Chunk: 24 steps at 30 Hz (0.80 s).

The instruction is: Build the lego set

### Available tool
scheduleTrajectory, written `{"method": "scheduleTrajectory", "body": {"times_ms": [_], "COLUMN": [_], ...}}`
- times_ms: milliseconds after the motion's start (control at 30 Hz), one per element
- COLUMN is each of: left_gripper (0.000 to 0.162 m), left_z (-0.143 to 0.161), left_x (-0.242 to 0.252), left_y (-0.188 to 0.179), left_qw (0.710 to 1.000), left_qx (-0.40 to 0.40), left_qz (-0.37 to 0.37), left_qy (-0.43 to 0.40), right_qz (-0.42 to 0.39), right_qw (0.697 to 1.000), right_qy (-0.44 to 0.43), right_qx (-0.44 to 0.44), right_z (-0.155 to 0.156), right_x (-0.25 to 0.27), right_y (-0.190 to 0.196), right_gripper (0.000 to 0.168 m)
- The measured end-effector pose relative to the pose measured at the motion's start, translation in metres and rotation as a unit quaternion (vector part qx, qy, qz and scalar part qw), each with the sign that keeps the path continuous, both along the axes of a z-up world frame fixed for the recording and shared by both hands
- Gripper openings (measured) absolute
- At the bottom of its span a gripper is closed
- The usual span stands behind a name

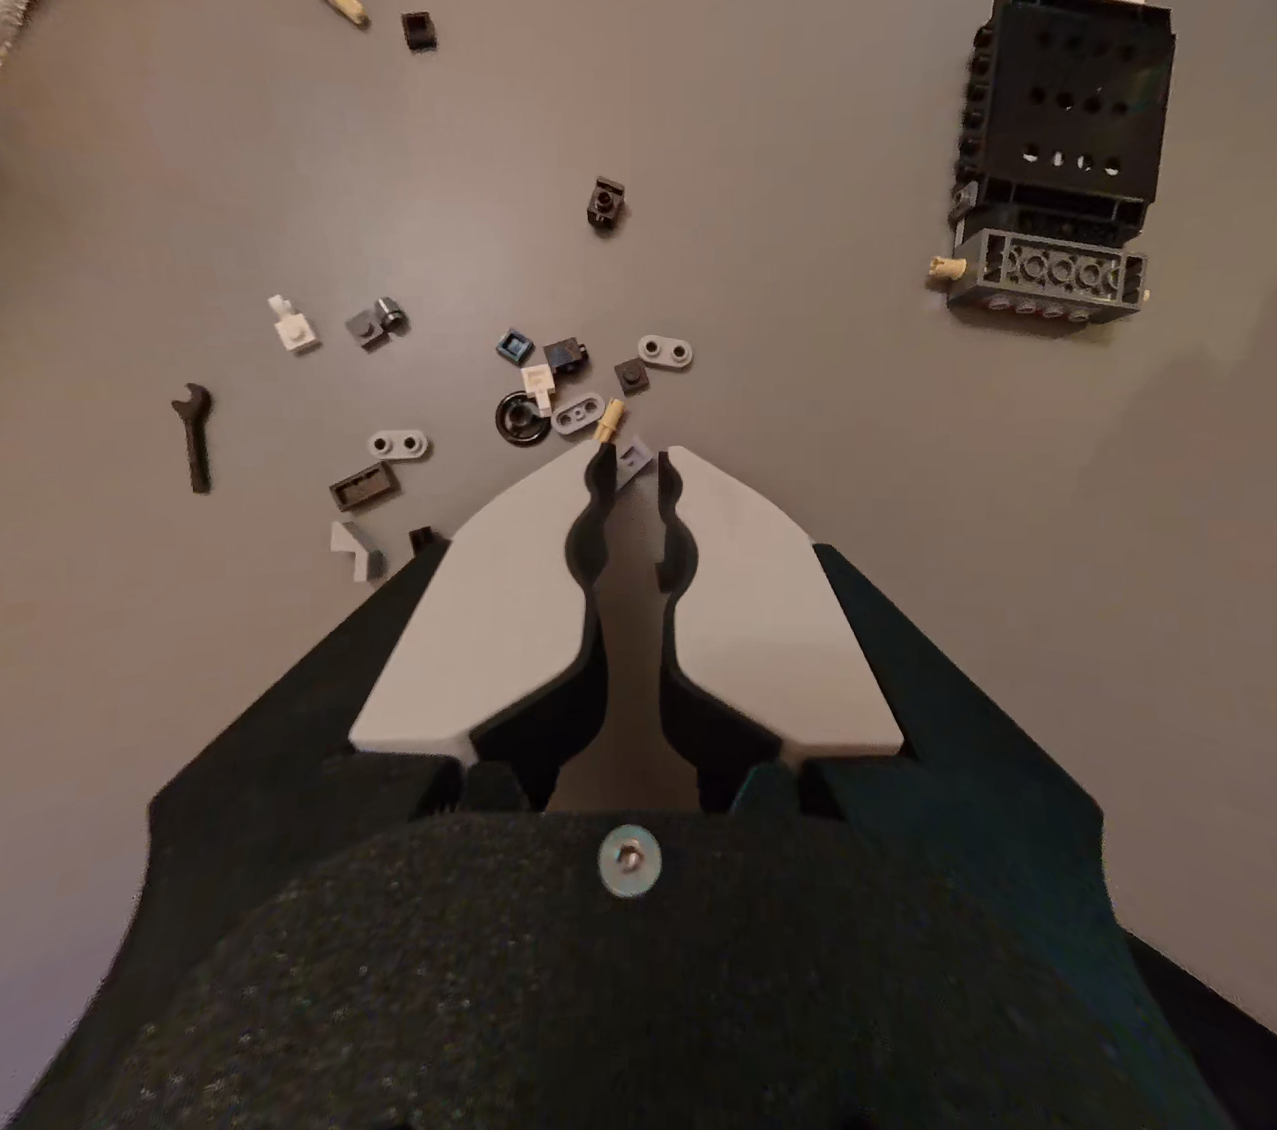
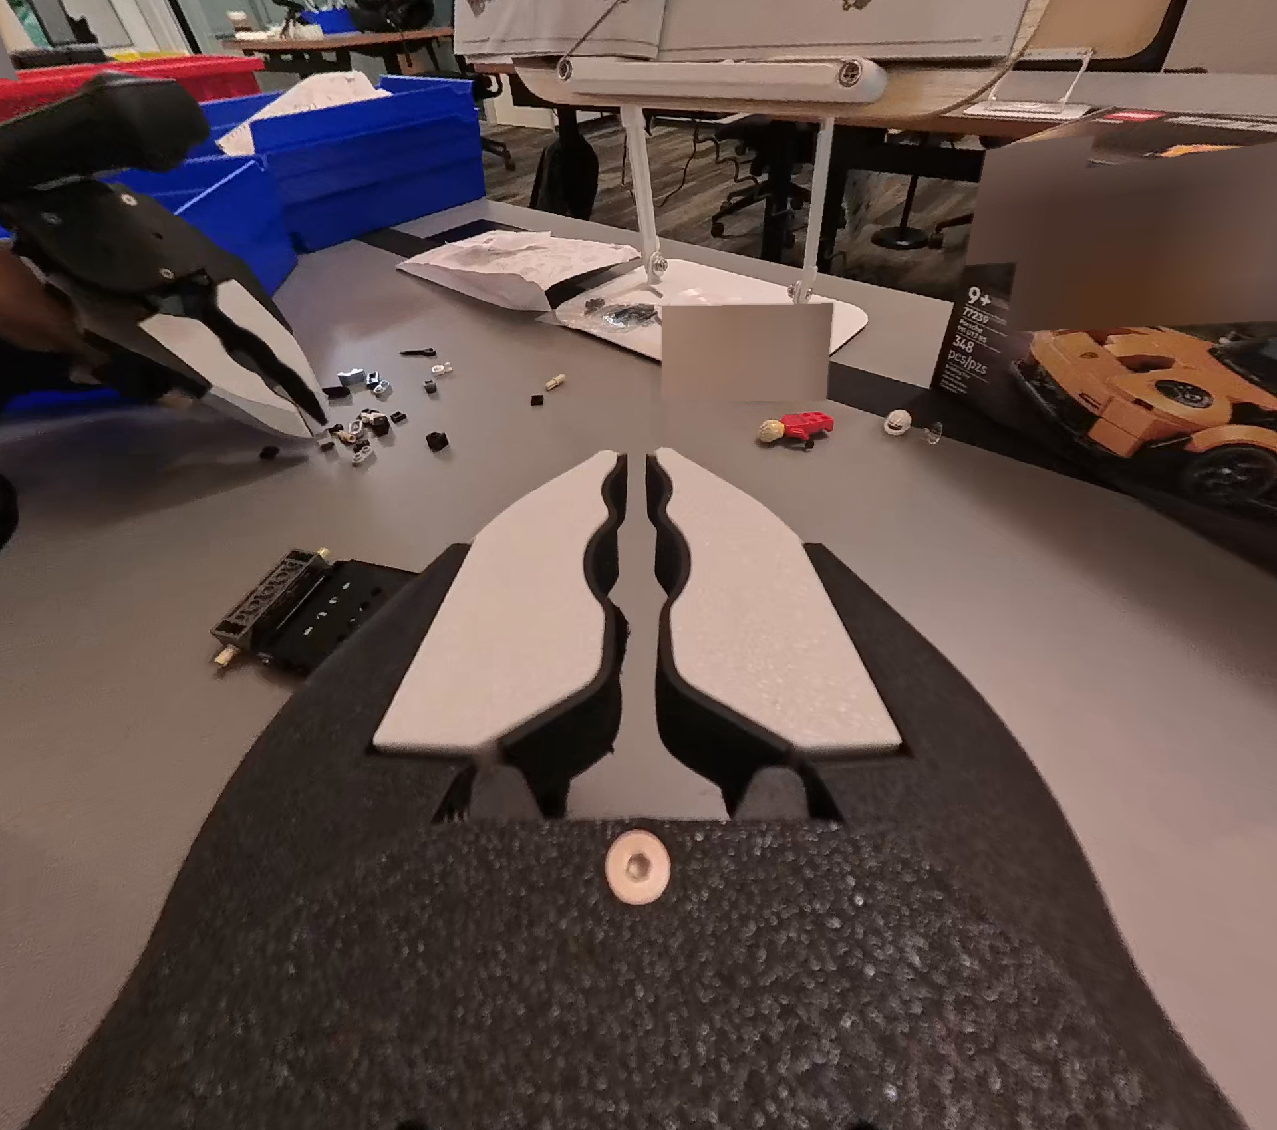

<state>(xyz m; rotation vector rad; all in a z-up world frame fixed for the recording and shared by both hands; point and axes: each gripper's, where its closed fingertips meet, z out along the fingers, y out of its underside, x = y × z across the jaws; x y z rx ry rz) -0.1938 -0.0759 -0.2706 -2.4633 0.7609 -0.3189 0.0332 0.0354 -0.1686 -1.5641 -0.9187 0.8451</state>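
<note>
**Left gripper down among the loose pieces, right one idle**

In the left wrist view, the left gripper (image 1: 632, 461) points down at the grey table (image 1: 795, 60), jaws a little apart with nothing clamped. A small light grey piece (image 1: 634, 461) lies in the gap at the tips, and a tan pin (image 1: 609, 421) sits just beside the left-hand tip. Around them lie roughly twenty loose pieces: three grey two-hole plates, one (image 1: 665, 350) at centre; two white clip pieces; one black wheel (image 1: 522, 417); one black wrench (image 1: 193, 437) at left. The one black assembly (image 1: 1067, 129) stands well apart at upper right, with open table between. A dark piece at the gripper's left edge is half hidden.

In the right wrist view, the right gripper (image 2: 636, 460) hangs over bare table at centre, jaws nearly closed and empty. It covers part of the assembly at lower left. The set's box (image 2: 1119, 399) is cut off at right; two blue bins (image 2: 373, 157) stand at upper left.
</note>
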Motion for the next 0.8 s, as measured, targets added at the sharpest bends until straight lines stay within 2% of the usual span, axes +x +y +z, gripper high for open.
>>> {"method": "scheduleTrajectory", "body": {"times_ms": [267, 633, 800], "left_gripper": [0.006, 0.005, 0.005], "left_z": [-0.007, -0.011, 0.020], "left_x": [-0.002, 0.001, 0.035], "left_y": [0.014, 0.012, -0.004], "left_qw": [1.000, 0.999, 0.997], "left_qx": [-0.014, -0.024, 0.004], "left_qz": [0.000, -0.020, -0.071], "left_qy": [0.013, 0.035, -0.031], "right_qz": [0.014, 0.025, 0.034], "right_qw": [1.000, 0.999, 0.999], "right_qy": [0.008, 0.002, -0.012], "right_qx": [-0.026, -0.032, -0.015], "right_z": [-0.005, -0.009, -0.010], "right_x": [-0.002, -0.005, -0.008], "right_y": [-0.003, -0.006, -0.011], "right_gripper": [0.004, 0.004, 0.004]}}
